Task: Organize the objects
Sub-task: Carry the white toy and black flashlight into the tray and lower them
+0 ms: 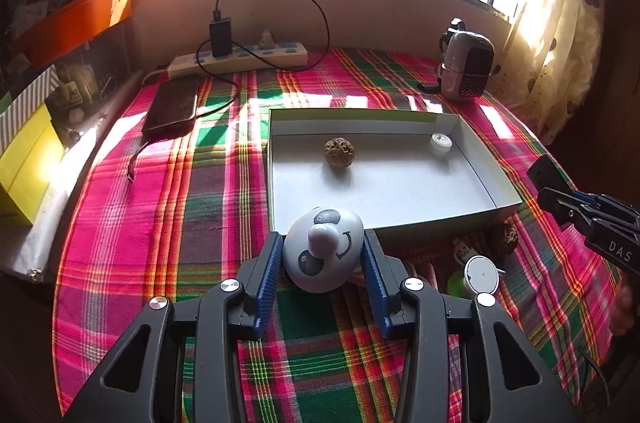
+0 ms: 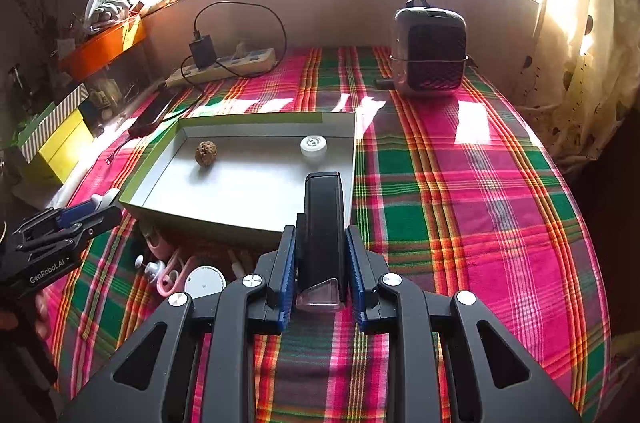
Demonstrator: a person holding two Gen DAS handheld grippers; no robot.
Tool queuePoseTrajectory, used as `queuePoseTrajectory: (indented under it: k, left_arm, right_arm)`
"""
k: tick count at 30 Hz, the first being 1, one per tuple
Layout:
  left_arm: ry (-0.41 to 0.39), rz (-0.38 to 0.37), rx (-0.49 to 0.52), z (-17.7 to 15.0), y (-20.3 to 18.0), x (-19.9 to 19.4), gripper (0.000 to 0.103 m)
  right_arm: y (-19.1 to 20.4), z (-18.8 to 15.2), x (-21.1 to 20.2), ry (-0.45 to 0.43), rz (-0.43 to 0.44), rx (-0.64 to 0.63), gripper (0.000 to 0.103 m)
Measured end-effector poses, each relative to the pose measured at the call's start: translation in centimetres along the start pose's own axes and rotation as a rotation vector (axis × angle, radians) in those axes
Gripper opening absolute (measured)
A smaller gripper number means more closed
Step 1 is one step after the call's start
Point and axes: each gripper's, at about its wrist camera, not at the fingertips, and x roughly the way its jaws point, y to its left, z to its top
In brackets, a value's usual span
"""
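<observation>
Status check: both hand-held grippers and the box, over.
Left hand-held gripper shut on panda egg toy. Right shut on black case. Box ahead, unobstructed.

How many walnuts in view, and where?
2. One walnut lies in the white box, left of the white cap. A second walnut sits on the cloth outside the near wall. Others may be hidden.

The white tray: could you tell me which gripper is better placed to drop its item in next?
Probably the right gripper: its black stapler already overlaps the white tray's near edge. The left gripper holds the panda egg toy short of it.
</observation>
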Motion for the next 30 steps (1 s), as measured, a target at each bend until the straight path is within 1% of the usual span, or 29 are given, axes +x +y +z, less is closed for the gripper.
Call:
queuePoseTrajectory:
  k: [3, 9, 15, 23, 27, 30]
  left_arm:
    - [0.005, -0.008, -0.002, 0.9, 0.0, 0.6, 0.038]
    - [0.015, 0.007, 0.007, 2.5, 0.0, 2.0, 0.038]
    - [0.03, 0.022, 0.01, 3.8, 0.2, 3.6, 0.038]
    - [0.055, 0.03, 0.012, 4.9, 0.2, 6.1, 0.038]
    - [0.072, 0.031, 0.008, 5.2, 0.4, 7.2, 0.038]
    - [0.083, 0.033, 0.002, 5.3, 0.6, 8.0, 0.038]
  right_arm:
    - [0.4, 1.1, 0.6, 0.003, 0.012, -0.004, 0.025]
    - [1.7, 3.3, 2.0, 0.004, 0.026, -0.037, 0.025]
    - [3.4, 5.7, 4.6, 0.032, 0.048, -0.069, 0.025]
    - [4.6, 7.0, 8.6, 0.097, 0.056, -0.067, 0.025]
    - [5.1, 7.4, 9.8, 0.11, 0.059, -0.082, 0.025]
    - [5.2, 7.6, 11.2, 0.143, 0.064, -0.086, 0.025]
